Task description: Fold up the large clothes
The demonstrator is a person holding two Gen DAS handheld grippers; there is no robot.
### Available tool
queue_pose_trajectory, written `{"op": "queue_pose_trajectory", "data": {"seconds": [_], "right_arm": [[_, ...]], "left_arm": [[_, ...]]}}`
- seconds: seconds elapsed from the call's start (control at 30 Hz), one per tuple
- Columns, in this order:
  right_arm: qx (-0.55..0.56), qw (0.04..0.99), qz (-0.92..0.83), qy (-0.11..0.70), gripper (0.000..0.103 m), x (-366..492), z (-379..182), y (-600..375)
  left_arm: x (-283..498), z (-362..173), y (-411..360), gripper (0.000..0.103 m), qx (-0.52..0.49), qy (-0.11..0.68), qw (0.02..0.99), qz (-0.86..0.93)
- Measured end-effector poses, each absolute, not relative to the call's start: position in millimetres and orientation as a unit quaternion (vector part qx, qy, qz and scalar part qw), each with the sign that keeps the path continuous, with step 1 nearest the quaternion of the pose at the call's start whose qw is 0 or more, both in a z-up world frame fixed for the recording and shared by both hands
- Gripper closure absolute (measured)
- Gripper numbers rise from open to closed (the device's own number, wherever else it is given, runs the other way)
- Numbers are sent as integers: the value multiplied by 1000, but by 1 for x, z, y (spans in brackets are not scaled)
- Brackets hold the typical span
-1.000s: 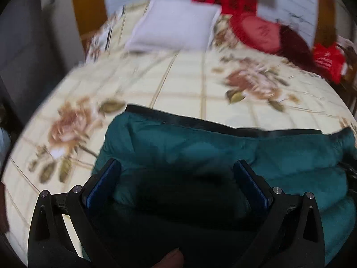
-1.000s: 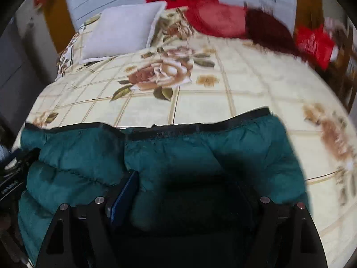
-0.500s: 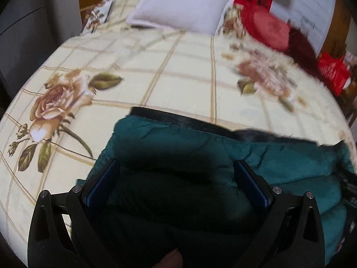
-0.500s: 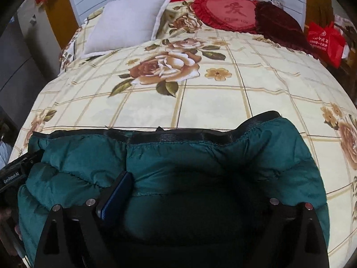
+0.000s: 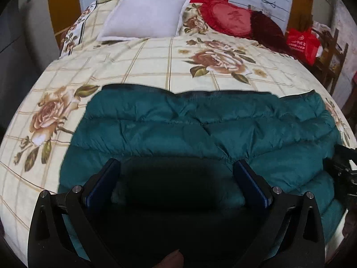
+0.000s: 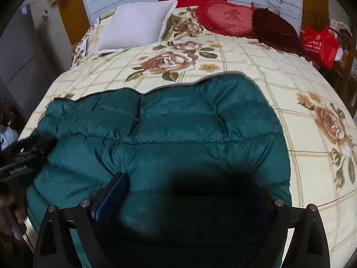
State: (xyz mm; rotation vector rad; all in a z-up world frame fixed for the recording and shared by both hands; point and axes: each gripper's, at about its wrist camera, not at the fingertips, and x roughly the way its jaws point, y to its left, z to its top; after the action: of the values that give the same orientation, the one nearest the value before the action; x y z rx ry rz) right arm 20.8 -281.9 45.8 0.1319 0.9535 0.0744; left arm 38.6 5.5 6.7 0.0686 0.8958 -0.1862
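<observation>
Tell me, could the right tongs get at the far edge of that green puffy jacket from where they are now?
Probably yes. The right tongs hang over the near part of the green jacket, opening, nothing visibly pinched between them. The jacket's far edge lies uncovered on the flowered bedspread, with only jacket in between, though it looks a long stretch forward.

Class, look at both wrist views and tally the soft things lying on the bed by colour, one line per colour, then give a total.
Teal: 1, the teal quilted puffer garment
White: 1, the white square pillow
Red: 1, the red heart-shaped frilled cushion
Dark maroon: 1, the dark maroon velvet cushion
Total: 4
</observation>
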Motion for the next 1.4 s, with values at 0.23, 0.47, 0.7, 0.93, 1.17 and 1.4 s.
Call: {"op": "queue_pose_trajectory", "data": {"seconds": [0.23, 0.47, 0.7, 0.93, 1.17, 1.4], "right_arm": [[131, 934, 29, 330, 0, -47, 94, -344], [191, 885, 51, 422, 0, -28, 37, -387], [310, 832, 139, 439, 0, -19, -9, -409], [322, 828, 175, 424, 0, -5, -16, -405], [298, 805, 237, 454, 0, 17, -16, -369], [223, 832, 194, 469, 4, 18, -9, -345]], "left_arm": [[2, 28, 96, 0, -41, 398, 914, -65], [-6, -9, 147, 0, -52, 438, 890, -111], [14, -32, 151, 0, -127, 485, 844, -191], [26, -39, 147, 0, -137, 487, 837, -211], [30, -41, 127, 0, -116, 490, 827, -248], [23, -34, 113, 14, -75, 467, 849, -237]]}}
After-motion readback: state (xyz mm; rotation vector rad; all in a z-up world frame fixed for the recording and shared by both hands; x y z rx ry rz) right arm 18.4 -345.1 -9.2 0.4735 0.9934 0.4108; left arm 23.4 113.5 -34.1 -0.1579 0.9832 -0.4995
